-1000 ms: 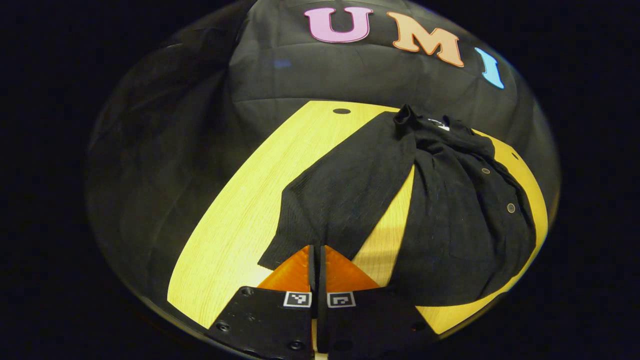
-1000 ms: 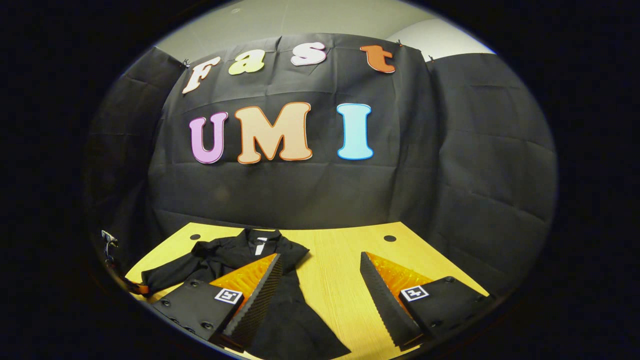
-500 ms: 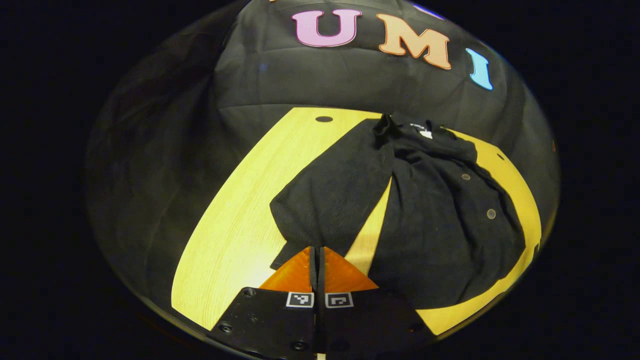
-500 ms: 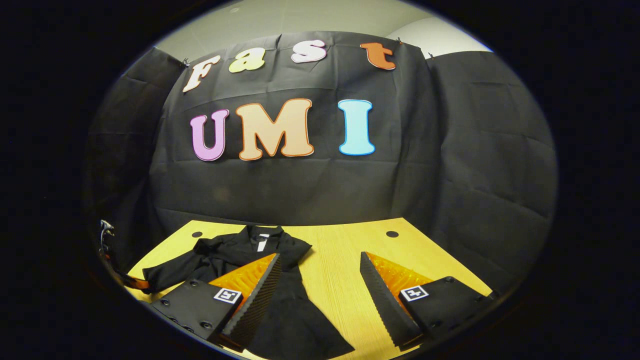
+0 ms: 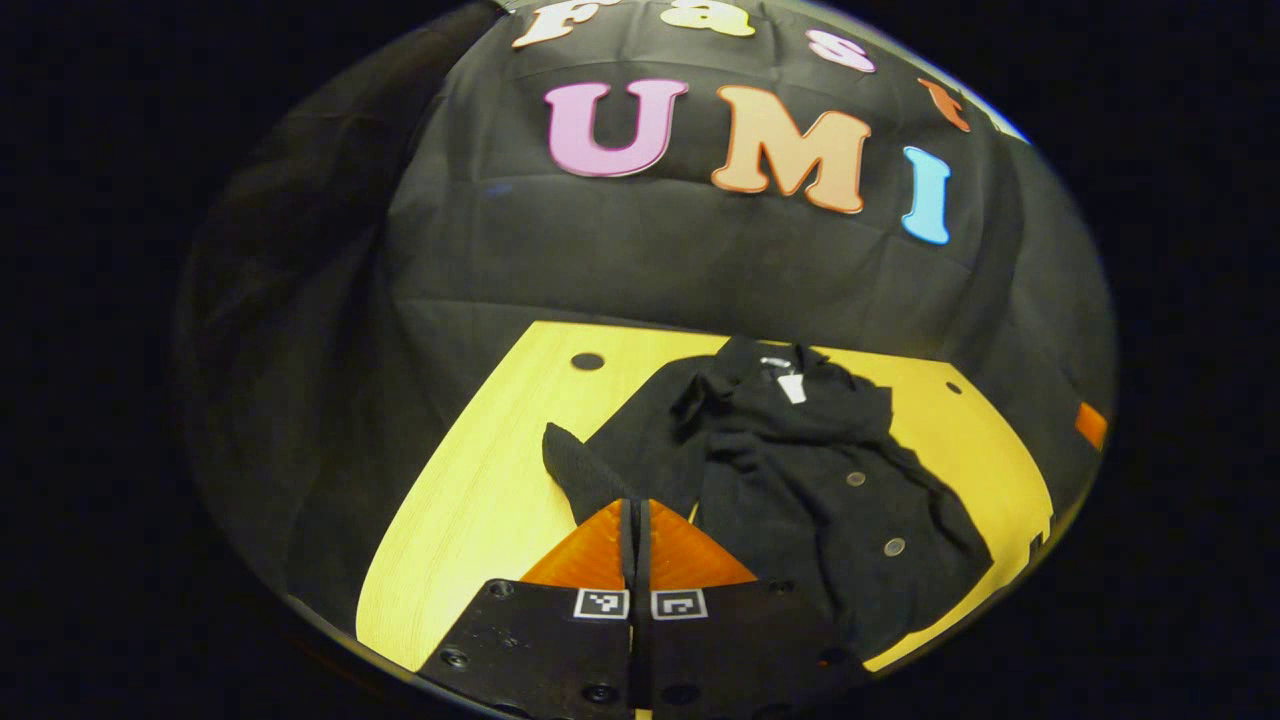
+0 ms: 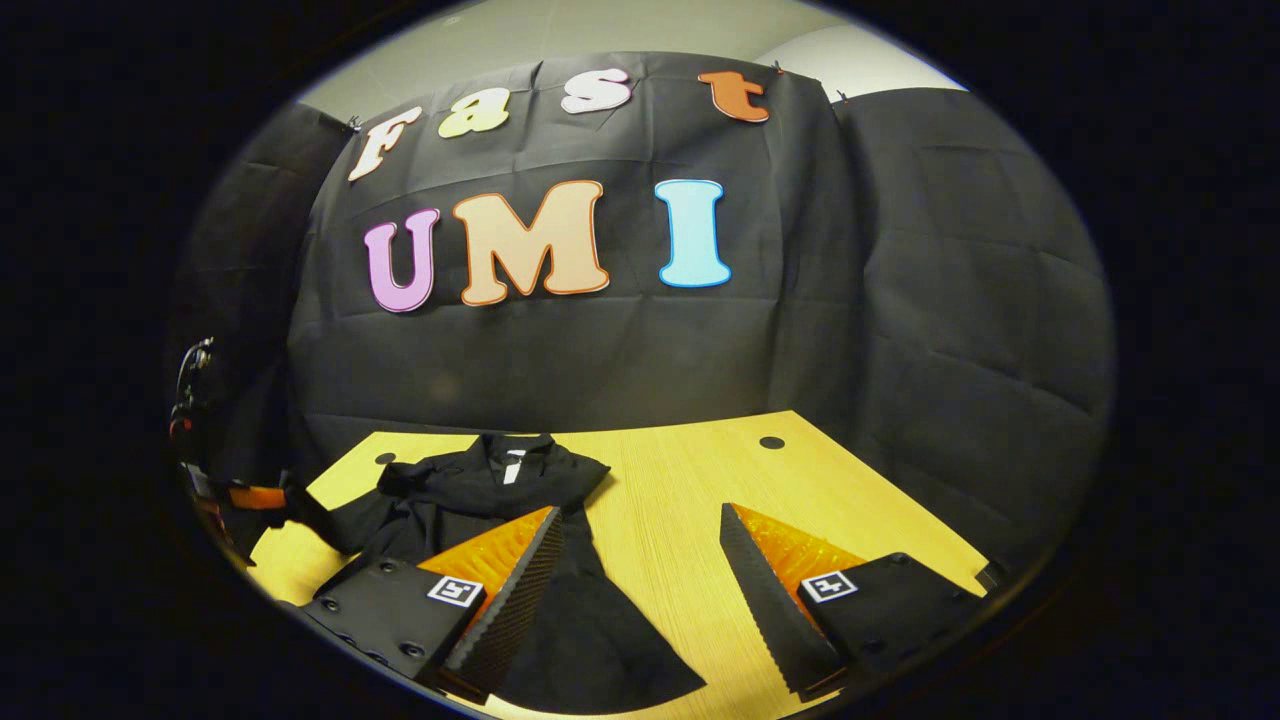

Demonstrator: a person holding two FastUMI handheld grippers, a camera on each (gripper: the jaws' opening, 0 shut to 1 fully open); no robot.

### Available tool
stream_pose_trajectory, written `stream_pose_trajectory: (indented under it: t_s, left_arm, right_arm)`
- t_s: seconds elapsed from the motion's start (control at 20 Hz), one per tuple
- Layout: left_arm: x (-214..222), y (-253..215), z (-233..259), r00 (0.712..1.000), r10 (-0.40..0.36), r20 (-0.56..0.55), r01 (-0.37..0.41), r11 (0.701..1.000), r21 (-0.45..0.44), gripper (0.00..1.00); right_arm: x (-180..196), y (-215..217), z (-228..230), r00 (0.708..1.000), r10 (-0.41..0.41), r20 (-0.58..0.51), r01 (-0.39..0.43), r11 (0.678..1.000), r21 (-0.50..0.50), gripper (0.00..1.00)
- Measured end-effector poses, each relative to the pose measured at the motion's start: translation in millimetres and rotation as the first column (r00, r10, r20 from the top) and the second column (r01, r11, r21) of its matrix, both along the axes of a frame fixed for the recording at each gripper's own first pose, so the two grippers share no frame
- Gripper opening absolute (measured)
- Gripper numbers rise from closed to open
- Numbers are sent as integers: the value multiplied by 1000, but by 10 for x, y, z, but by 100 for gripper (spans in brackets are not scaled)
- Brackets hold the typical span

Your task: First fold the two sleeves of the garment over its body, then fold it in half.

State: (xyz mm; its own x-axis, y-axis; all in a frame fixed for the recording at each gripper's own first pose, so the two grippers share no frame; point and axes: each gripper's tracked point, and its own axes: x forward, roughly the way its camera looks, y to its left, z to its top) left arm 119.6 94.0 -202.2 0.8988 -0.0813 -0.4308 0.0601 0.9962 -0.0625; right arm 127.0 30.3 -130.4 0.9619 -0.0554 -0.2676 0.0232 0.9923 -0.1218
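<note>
A black buttoned garment (image 5: 800, 470) lies on the wooden table (image 5: 470, 480), collar toward the booth wall. My left gripper (image 5: 635, 505) is shut on the cuff of one sleeve (image 5: 600, 465), which it holds lifted off the table beside the garment's body. In the right gripper view the same garment (image 6: 470, 490) sits at the left, with the left gripper (image 6: 255, 497) at the far left edge holding the raised sleeve. My right gripper (image 6: 640, 515) is open above the table, its left finger over the other sleeve (image 6: 590, 640), touching nothing.
The table (image 6: 700, 480) has a small round hole (image 6: 771, 442) near the back right and another hole (image 5: 587, 361) near the back left. Black cloth walls close in behind and on both sides. Bare wood lies to the right of the garment.
The left gripper has risen and drawn the sleeve up and in, so the sleeve looks shorter and bunched. The right gripper has barely shifted and stays open.
</note>
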Motion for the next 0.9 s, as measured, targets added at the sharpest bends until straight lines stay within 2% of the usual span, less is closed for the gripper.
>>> stream_pose_trajectory:
  t_s: [0.25,0.45,0.8,0.9]
  left_arm:
    - [449,-596,348,993,-84,86,87,996,-36,0]
    - [816,-1200,588,972,-181,148,187,982,-28,0]
    - [1147,-2081,472,939,-317,135,322,946,-23,0]
    - [1213,-2341,443,921,-363,141,369,929,-19,0]
  right_arm:
    - [-128,-55,-118,999,-20,-35,20,1000,18,99]
    - [-214,-87,-182,998,-47,-51,50,998,46,99]
    - [-379,-159,-293,993,-92,-76,97,994,59,99]
    - [-428,-184,-332,990,-110,-86,116,991,69,99]
